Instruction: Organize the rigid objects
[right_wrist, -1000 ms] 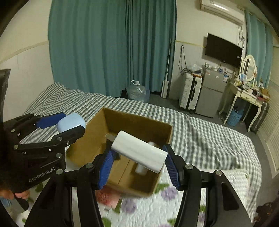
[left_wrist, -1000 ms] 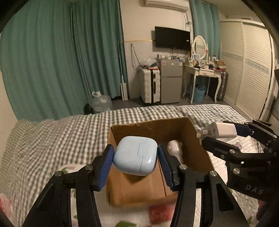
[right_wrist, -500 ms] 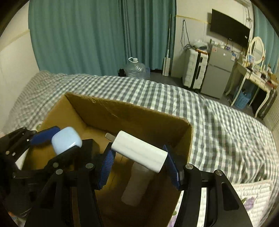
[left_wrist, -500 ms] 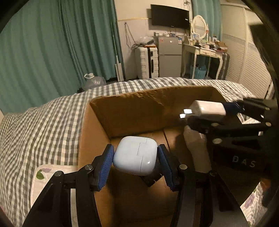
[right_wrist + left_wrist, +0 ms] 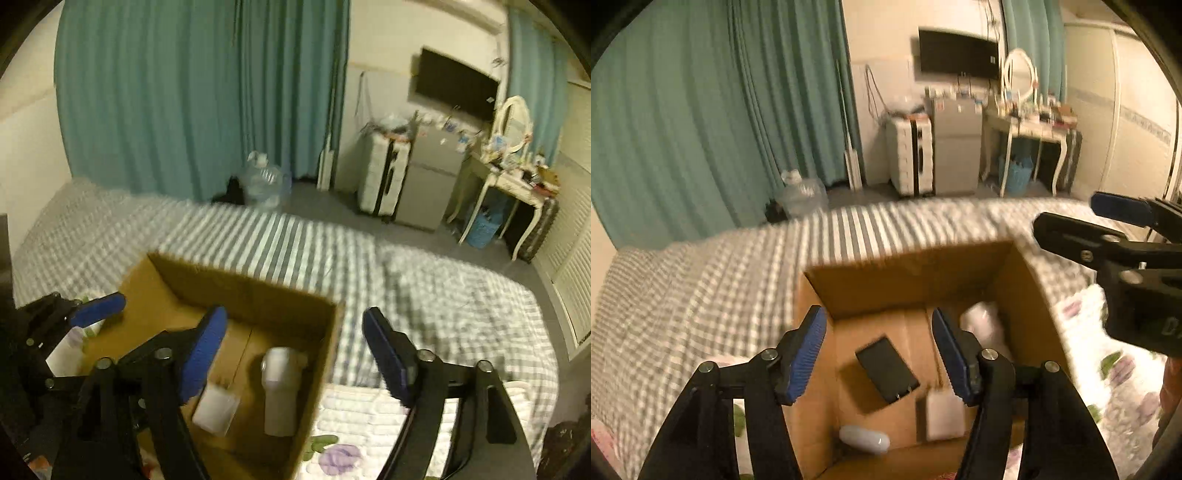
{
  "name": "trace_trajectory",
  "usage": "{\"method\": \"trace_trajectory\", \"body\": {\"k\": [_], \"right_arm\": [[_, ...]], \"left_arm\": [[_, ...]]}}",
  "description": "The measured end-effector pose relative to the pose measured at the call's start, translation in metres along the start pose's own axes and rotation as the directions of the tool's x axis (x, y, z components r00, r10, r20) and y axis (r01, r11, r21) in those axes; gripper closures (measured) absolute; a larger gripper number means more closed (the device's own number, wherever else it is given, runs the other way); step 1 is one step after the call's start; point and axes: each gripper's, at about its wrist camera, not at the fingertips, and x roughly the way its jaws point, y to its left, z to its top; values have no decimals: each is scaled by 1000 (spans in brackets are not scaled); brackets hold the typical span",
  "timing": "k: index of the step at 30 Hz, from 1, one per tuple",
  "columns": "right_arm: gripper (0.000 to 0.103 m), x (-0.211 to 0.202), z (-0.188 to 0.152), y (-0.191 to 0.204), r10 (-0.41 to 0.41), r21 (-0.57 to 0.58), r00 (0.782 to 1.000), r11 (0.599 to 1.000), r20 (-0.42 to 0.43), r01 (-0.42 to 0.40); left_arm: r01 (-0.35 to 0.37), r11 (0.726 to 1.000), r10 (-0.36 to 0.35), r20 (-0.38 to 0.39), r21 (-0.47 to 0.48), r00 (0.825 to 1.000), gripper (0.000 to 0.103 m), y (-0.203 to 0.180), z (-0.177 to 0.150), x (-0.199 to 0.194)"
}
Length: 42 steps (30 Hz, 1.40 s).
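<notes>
a pale blue case (image 5: 863,438) and a white charger (image 5: 943,411) lie in the cardboard box (image 5: 1032,295) on the bed (image 5: 701,280); a black slab (image 5: 886,369) is seen only from the left wrist. both the left hand-held gripper (image 5: 879,354) and right hand-held gripper (image 5: 295,350) are opening, nothing held.

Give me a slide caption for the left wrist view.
Left gripper opening, empty, above cardboard box holding dropped items.

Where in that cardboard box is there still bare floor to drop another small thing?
The box has bare floor along its far wall, beyond the black slab, and in the left corner. The near and right side is crowded: pale case, white charger, white bottle. Both tools' jaws are opening, nothing between them.
</notes>
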Motion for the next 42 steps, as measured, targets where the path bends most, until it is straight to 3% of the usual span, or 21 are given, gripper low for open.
{"method": "trace_trajectory", "body": {"k": [3,5,12,18,22,26,30,37,42], "right_arm": [[18,-55,11,-7,-11,20,997,1000,82,9],[11,-87,16,-7,-24,22,993,1000,114,22],[0,-207,18,4,-49,25,976,999,211,45],[0,-289,-4,22,-59,8,965,998,254,59],[0,-321,-26,33,-46,0,965,999,258,47],[0,-336,-52,41,-41,-3,968,999,248,44],[0,-327,-82,49,-40,-9,980,999,197,43],[0,-255,-161,54,-64,30,998,998,14,64],[0,-194,-209,52,-51,99,992,993,-112,62]], "left_arm": [[-11,1000,12,91,-6,996,35,-3,12,-54],[-29,1000,28,149,2,988,34,-4,18,-94],[-30,1000,30,245,-3,969,31,0,14,-208],[-34,999,30,282,9,959,31,3,-4,-271],[-40,999,34,288,13,957,31,0,-25,-294],[-41,999,42,288,-9,957,30,-1,-49,-306],[-24,1000,28,275,-19,961,30,-1,-82,-302],[-13,999,21,212,-41,977,30,-3,-144,-259],[-37,998,41,116,-42,992,30,-5,-182,-204]]}}
